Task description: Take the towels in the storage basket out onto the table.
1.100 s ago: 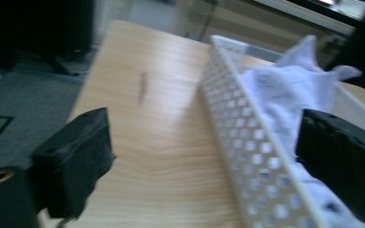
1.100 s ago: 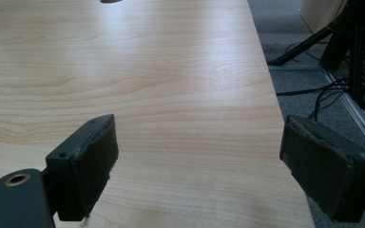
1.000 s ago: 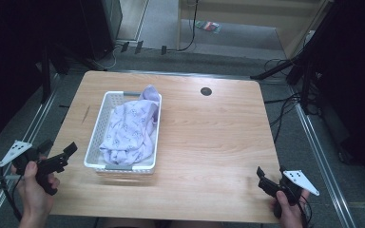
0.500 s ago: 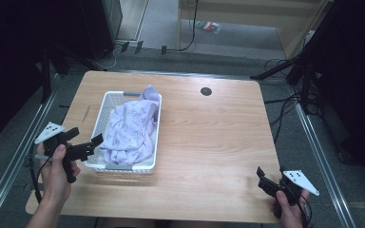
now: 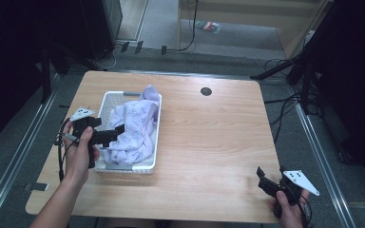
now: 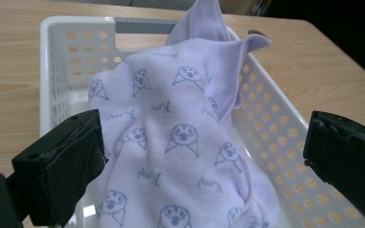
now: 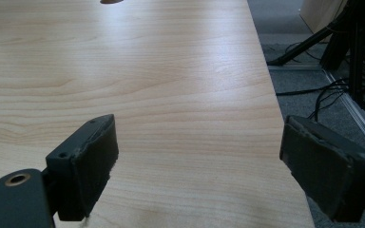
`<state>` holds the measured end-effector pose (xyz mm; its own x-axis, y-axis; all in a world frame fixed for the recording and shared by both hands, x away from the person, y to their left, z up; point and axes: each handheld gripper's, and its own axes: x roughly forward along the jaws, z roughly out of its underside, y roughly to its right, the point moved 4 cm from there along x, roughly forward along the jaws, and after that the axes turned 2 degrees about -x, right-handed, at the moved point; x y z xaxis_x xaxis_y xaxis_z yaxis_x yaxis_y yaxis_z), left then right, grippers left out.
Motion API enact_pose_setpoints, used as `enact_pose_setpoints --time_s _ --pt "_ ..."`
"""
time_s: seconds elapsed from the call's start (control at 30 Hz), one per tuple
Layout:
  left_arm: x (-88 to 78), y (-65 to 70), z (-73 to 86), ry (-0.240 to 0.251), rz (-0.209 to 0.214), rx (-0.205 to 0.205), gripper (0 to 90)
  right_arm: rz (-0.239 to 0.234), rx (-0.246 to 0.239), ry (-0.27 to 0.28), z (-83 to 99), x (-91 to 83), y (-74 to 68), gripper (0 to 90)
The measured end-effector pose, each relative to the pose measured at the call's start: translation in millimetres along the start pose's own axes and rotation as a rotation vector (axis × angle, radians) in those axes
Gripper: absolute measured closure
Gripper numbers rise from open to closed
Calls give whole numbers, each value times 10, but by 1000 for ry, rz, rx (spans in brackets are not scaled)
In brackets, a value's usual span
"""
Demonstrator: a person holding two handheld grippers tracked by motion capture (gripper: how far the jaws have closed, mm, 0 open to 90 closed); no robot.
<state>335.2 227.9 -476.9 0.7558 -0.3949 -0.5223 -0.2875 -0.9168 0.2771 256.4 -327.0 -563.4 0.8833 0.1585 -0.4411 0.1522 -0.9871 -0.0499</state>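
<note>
1. Since a second ago the left gripper (image 5: 116,132) has moved from the lower left edge of the high view up and to the right, and it now reaches over the near left part of the white basket (image 5: 155,137); the right gripper (image 5: 262,178) has stayed at the lower right of that view.
2. The left gripper's jaws stand wide apart and hold nothing; in the left gripper view they frame the lilac cloth (image 6: 180,156) from the lower left and lower right of the frame.
3. The lilac cloth (image 5: 135,128), printed with small animal faces, lies heaped inside the basket, and one corner rises over the far right rim.
4. The basket (image 6: 59,61) sits on the left half of the wooden table (image 5: 218,137).
5. The right gripper's jaws are also spread wide and hold nothing, over bare table (image 7: 171,95) near its right edge.
6. A small dark round hole (image 5: 206,91) sits in the table near its far edge, well apart from the basket.
</note>
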Motion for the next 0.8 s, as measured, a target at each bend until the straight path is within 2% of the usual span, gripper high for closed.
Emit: enact_pose_setpoints --time_s 0.23,0.33,0.4,0.47,0.5,0.57,0.6,0.63,0.67,0.7,0.73,0.8 --pt "292 36 -70 -6 -13 -20 2 0 0 1 0 0 0 126" --pt "453 12 -73 -17 -47 -33 2 0 0 0 0 0 1 126" --pt "544 8 -63 -34 -41 -46 9 -2 1 1 0 -1 1 126" --pt "632 11 -41 -59 -68 -53 103 -3 -1 2 -1 1 3 126" --pt "675 10 -25 -78 -78 -44 153 -4 0 2 -1 1 2 126" --pt "737 14 8 -114 -75 -30 142 -4 1 1 0 0 1 126" --pt "768 17 26 -142 -83 -29 134 -4 1 1 0 0 0 126" --pt "792 22 38 -162 -72 -34 131 -4 1 2 -1 -1 0 126" --pt "809 40 52 -175 -28 -42 115 -4 2 2 0 -1 0 126" --pt "821 51 63 -196 15 -53 32 -4 2 2 -1 -2 0 126" --pt "834 53 65 -201 24 -59 0 -5 2 2 0 -2 0 126" --pt "871 52 72 -208 -22 -42 0 -5 1 2 -1 -2 -1 126"
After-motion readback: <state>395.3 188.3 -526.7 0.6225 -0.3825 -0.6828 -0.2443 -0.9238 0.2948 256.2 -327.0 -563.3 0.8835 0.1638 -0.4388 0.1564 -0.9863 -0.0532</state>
